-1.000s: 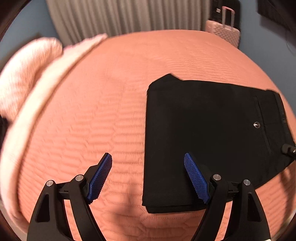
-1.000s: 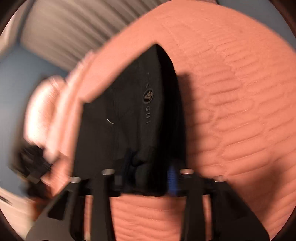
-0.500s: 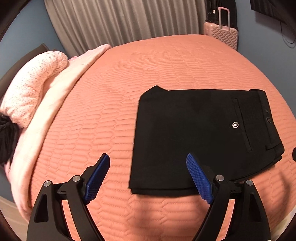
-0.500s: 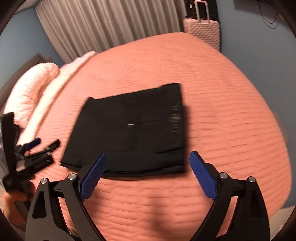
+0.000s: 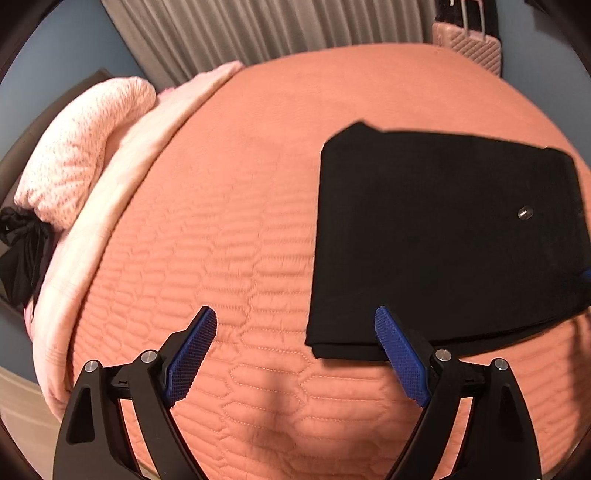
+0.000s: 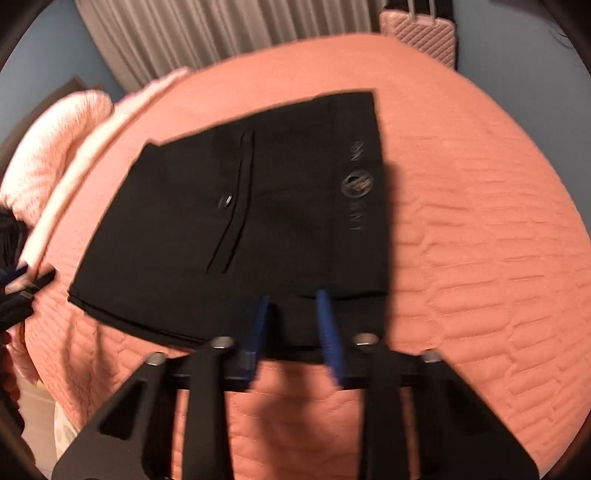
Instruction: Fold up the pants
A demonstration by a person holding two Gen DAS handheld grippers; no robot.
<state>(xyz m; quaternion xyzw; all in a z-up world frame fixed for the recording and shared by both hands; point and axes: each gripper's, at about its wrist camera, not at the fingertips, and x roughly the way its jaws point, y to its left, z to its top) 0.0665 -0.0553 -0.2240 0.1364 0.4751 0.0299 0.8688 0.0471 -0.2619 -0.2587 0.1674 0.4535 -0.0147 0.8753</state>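
Observation:
The black pants (image 5: pixel 443 236) lie folded into a flat rectangle on the salmon quilted bed (image 5: pixel 229 229). In the right wrist view the pants (image 6: pixel 258 221) show a back pocket with a button and a printed logo. My left gripper (image 5: pixel 295 332) is open and empty, with its right finger just over the pants' near left corner. My right gripper (image 6: pixel 293 314) has its blue fingers (image 6: pixel 327 325) close together with a gap between them, at the pants' near edge by the waistband. The view is blurred, and I cannot tell whether cloth is pinched.
A pale pink blanket and pillow (image 5: pixel 85 173) lie along the bed's left side, with a black cloth (image 5: pixel 22 258) beside them. A pink suitcase (image 5: pixel 469 44) stands beyond the bed by grey curtains (image 5: pixel 277 26). The left gripper shows at the left edge of the right wrist view (image 6: pixel 22 291).
My right gripper's fingers have narrowed from wide open and moved down onto the pants' near edge. My left gripper has shifted closer to the pants' left corner, still open.

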